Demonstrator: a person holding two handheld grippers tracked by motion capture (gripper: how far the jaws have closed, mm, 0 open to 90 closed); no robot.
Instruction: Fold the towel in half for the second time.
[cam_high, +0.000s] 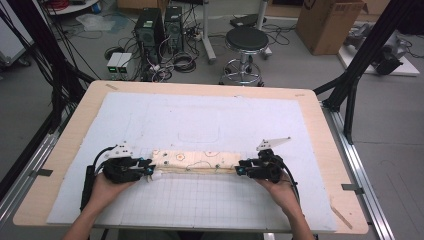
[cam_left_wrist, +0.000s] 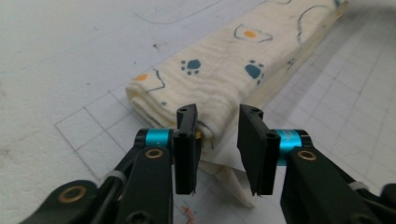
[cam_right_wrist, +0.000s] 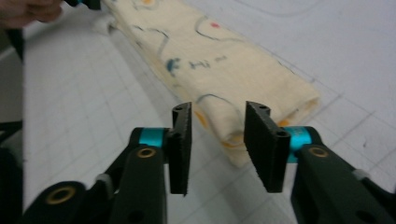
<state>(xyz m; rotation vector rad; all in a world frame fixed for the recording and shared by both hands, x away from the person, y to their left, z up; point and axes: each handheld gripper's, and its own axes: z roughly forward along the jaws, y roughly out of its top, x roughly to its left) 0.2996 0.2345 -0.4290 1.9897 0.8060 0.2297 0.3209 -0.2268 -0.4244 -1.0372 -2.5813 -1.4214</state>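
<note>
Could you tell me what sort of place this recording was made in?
Most likely a robotics lab or workshop: computer towers amid tangled cables on the floor, a cardboard box, and a rolling stool behind the table.

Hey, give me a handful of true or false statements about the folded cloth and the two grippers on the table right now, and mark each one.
1. The cloth lies folded into a long narrow strip. True.
2. The left gripper is clamped shut on the cloth. False: its jaws stand apart, at the cloth's end.
3. The right gripper has its jaws open at the other end of the cloth. True.
4. The cloth is plain white. False: it is cream with paw prints and egg shapes.
5. The cloth rests on the stool. False: it lies on the white mat on the table.
</note>
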